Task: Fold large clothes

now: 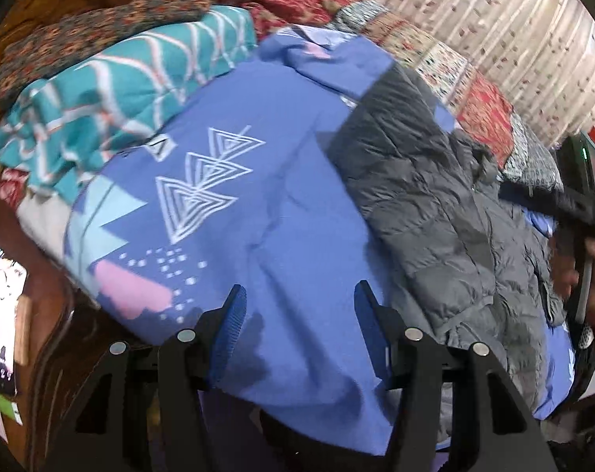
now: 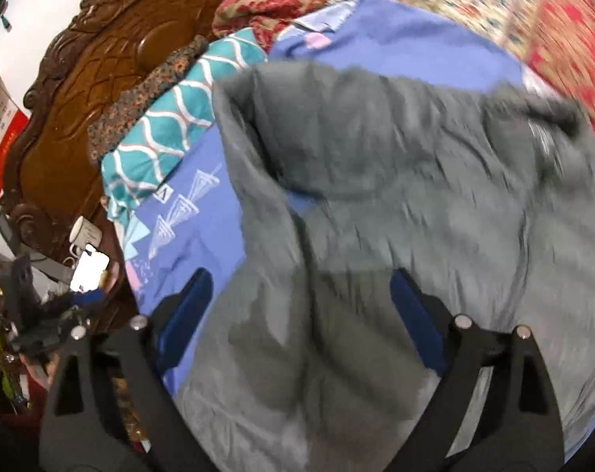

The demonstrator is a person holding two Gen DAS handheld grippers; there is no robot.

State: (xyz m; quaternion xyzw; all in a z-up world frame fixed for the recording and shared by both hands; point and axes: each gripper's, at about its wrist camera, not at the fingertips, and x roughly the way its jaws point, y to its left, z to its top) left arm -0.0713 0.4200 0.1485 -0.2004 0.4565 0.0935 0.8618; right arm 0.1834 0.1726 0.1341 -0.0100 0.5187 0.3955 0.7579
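Grey puffer jacket [image 2: 376, 204] lies rumpled on the blue bedsheet [image 1: 281, 212] of the bed, unfolded; all folds appear outstanding. Left gripper [image 1: 299, 314] and right gripper [image 2: 301, 303] hover above it, jaws wide apart, holding nothing.

bed [image 1: 305, 212] under blue printed sheet; grey puffer jacket [image 2: 376, 204], teal patterned cloth [image 1: 100, 90] on it.

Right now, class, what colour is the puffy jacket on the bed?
Grey jacket; clearest in the right wrist view.
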